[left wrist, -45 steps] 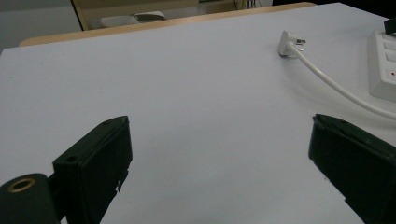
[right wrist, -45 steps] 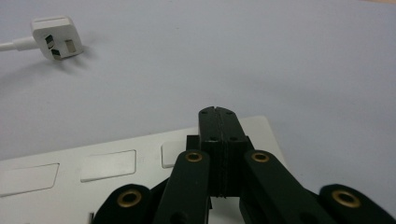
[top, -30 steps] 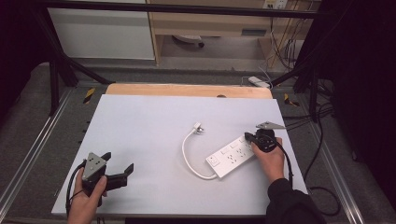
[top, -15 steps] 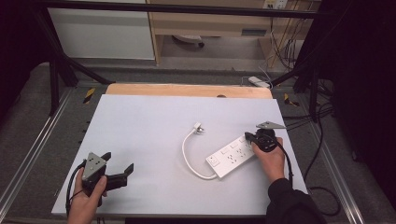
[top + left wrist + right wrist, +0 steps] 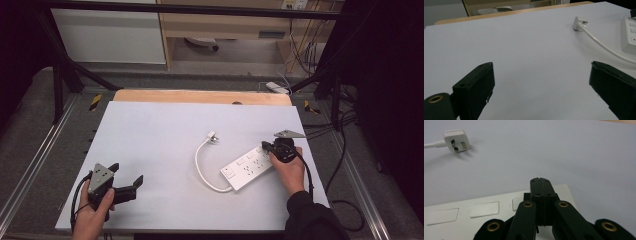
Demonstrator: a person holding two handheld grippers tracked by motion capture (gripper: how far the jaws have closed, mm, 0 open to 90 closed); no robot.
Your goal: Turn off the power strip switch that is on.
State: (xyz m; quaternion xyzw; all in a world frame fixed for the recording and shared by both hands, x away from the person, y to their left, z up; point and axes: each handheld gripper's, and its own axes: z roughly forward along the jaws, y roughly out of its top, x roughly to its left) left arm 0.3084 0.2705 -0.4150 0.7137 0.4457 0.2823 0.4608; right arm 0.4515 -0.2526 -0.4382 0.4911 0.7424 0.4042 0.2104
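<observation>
A white power strip (image 5: 247, 167) lies flat at the right of the pale table, its white cable (image 5: 200, 165) looping left and up to a white plug (image 5: 212, 136). My right gripper (image 5: 264, 146) is shut with nothing between its jaws, and its tips sit over the strip's far right end. In the right gripper view the closed tips (image 5: 540, 181) hover above the strip's (image 5: 474, 217) top face, with the plug (image 5: 456, 140) lying pins-up at the upper left. My left gripper (image 5: 126, 174) is open near the front left corner, far from the strip. From the left gripper (image 5: 542, 67) the plug (image 5: 578, 23) and strip (image 5: 629, 35) lie ahead on the right.
The tabletop (image 5: 160, 130) is a pale sheet with a wooden strip (image 5: 200, 96) along its far edge. Metal rails (image 5: 45, 145) flank both sides. Loose cables and a white adapter (image 5: 276, 87) lie on the floor beyond the table.
</observation>
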